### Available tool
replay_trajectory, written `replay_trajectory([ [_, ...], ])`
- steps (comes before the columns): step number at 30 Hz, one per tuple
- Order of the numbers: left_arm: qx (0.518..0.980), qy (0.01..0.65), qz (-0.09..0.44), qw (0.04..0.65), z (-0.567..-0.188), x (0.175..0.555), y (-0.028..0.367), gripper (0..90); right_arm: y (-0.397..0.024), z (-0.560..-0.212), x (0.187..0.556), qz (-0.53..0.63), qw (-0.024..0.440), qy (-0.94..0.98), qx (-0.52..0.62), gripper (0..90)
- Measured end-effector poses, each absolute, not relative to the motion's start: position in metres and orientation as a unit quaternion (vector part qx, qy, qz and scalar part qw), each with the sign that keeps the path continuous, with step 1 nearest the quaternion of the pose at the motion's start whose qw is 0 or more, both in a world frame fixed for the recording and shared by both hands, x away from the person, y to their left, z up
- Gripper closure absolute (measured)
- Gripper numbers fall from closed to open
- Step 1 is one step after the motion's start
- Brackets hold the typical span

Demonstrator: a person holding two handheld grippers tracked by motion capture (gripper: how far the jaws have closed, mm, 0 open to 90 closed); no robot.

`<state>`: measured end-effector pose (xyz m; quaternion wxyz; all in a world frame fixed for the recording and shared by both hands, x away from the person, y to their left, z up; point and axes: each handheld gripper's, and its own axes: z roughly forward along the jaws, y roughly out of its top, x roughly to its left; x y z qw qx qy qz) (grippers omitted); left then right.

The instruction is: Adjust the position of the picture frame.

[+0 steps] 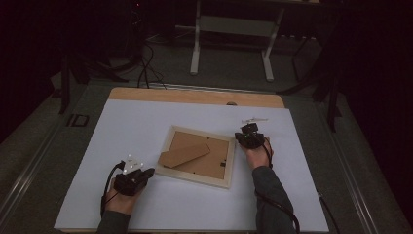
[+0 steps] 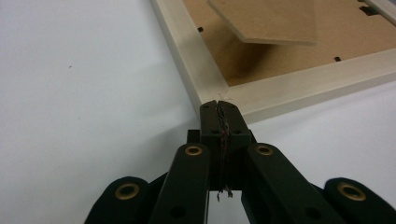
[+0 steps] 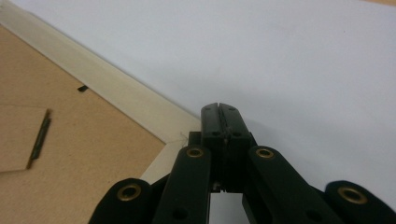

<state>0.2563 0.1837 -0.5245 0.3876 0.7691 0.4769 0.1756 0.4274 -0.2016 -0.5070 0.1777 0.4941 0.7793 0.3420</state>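
Both jaws closed, empty: left gripper [image 2: 219, 108] and right gripper [image 3: 219, 112] at frame [image 1: 168, 146] corners (face-down). Push evenly, avoid stand [image 1: 182, 155].

A white sheet [image 1: 146, 122] covers the wooden table [image 1: 195, 96]

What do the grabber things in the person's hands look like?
Both are black. The left gripper has a grey three-cornered plate with white dots on top; the right gripper carries a pale plate too. Black cables trail back along dark grey sleeves. Up close, brass-coloured rivets dot the linkage arms behind the black fingers.
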Motion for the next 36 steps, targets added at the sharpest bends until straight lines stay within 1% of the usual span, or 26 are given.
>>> replay_trajectory([
  [12,0.77,0.49,0.169,0.372,-0.531,0.26,0.184,90.0,-0.201,-0.515,0.429,0.323,0.169,0.777,0.513,89.9],
  [24,0.768,0.501,0.158,0.366,-0.535,0.262,0.188,90.0,-0.191,-0.518,0.43,0.327,0.148,0.775,0.52,90.0],
  [30,0.765,0.504,0.15,0.371,-0.536,0.262,0.191,90.0,-0.185,-0.522,0.426,0.326,0.142,0.777,0.519,90.0],
  [36,0.767,0.503,0.149,0.369,-0.536,0.262,0.19,90.0,-0.181,-0.525,0.408,0.324,0.131,0.793,0.499,89.9],
])
